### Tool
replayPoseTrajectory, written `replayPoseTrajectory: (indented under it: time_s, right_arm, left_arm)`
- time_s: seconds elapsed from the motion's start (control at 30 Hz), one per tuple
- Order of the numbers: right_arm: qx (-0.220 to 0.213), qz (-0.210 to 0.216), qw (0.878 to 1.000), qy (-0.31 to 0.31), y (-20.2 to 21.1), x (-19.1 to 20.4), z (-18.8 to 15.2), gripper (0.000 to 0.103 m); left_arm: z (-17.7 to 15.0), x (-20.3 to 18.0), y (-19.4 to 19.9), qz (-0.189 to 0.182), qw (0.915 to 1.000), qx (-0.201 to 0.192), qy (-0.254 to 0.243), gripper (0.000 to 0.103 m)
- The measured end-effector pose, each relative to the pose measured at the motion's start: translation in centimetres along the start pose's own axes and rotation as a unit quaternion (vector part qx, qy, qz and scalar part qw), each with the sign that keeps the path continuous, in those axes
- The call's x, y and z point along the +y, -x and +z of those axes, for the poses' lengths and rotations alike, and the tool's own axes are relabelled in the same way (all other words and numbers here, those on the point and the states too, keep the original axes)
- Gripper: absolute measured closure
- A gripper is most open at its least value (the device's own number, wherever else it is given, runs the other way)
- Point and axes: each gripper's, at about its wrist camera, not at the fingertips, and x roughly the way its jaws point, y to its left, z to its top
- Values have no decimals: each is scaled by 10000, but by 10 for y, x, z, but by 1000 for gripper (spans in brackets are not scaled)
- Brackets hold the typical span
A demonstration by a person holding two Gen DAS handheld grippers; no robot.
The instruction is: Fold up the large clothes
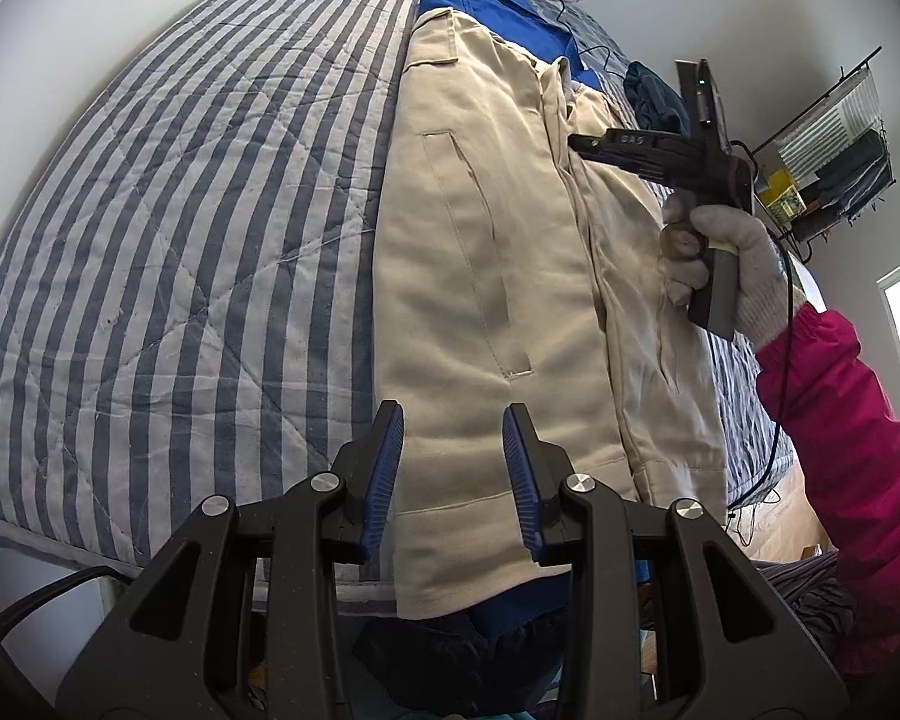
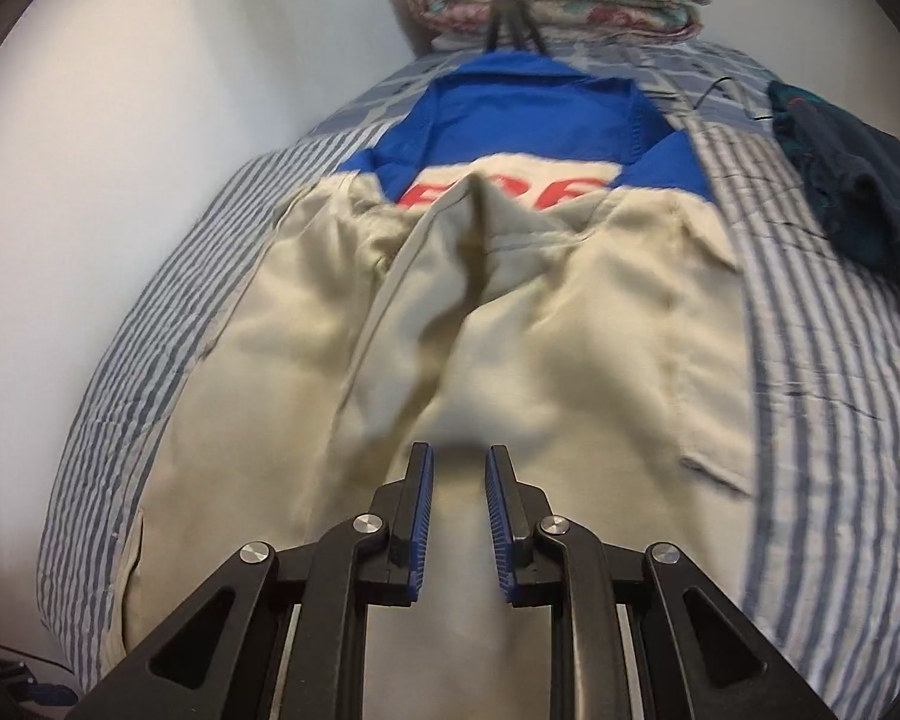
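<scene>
A large beige jacket (image 1: pixel 486 276) with a blue lining lies lengthwise on a striped bed quilt (image 1: pixel 198 228). My left gripper (image 1: pixel 453 420) is open and empty above the jacket's lower hem. My right gripper shows in the left wrist view (image 1: pixel 576 144), held by a gloved hand over the jacket's centre front. In the right wrist view the right gripper (image 2: pixel 460 459) is open with nothing between its blue pads (image 2: pixel 423 516), just above the beige jacket (image 2: pixel 510 330). The blue lining (image 2: pixel 528 114) with red lettering shows at the collar end.
A dark teal garment (image 2: pixel 858 180) lies on the quilt (image 2: pixel 822 420) at the right. A folded floral blanket (image 2: pixel 558 0) and a small tripod (image 2: pixel 510 24) are at the bed's head. A wire shelf (image 1: pixel 828 156) hangs on the wall. A white wall (image 2: pixel 120 150) runs along the left.
</scene>
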Motion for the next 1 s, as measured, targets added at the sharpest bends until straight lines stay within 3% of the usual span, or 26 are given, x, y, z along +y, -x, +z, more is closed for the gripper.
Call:
replayPoseTrajectory:
  time_s: [0.17, 0.23, 0.3, 0.37, 0.47, 0.6, 0.7, 0.9, 1.0]
  right_arm:
    - [273, -172, 9979, 556, -12, 24, -5, 83]
    - [267, 103, 9991, 307, 2, 19, -5, 83]
    - [83, 236, 9994, 243, 30, 17, -13, 79]
    - [-44, 289, 9992, 286, 59, 15, -27, 74]
    - [-29, 466, 9986, 231, 104, 4, -61, 69]
    - [169, 659, 9977, 5, 137, -14, -116, 49]
    - [428, 850, 9948, -369, 149, -27, -160, 39]
    - [818, 1485, 9785, -1171, 143, -49, -223, 39]
    - [1019, 1813, 9702, -1245, 135, -47, -244, 45]
  left_arm:
    - [1, 8, 0, -13, 9998, -26, 182, 69]
    - [1, 12, 2, -89, 9996, -20, 261, 63]
    - [1, 19, 0, -236, 9988, 52, 424, 48]
    - [0, 27, -3, -355, 9975, 168, 579, 48]
    - [-5, 38, -12, -542, 9949, 391, 753, 48]
    - [-12, 54, -28, -1027, 9837, 752, 1271, 48]
    - [-15, 59, -35, -1104, 9785, 880, 1502, 48]
    - [-16, 57, -43, -1148, 9781, 942, 1460, 48]
    - [-18, 56, -43, -1255, 9761, 959, 1491, 48]
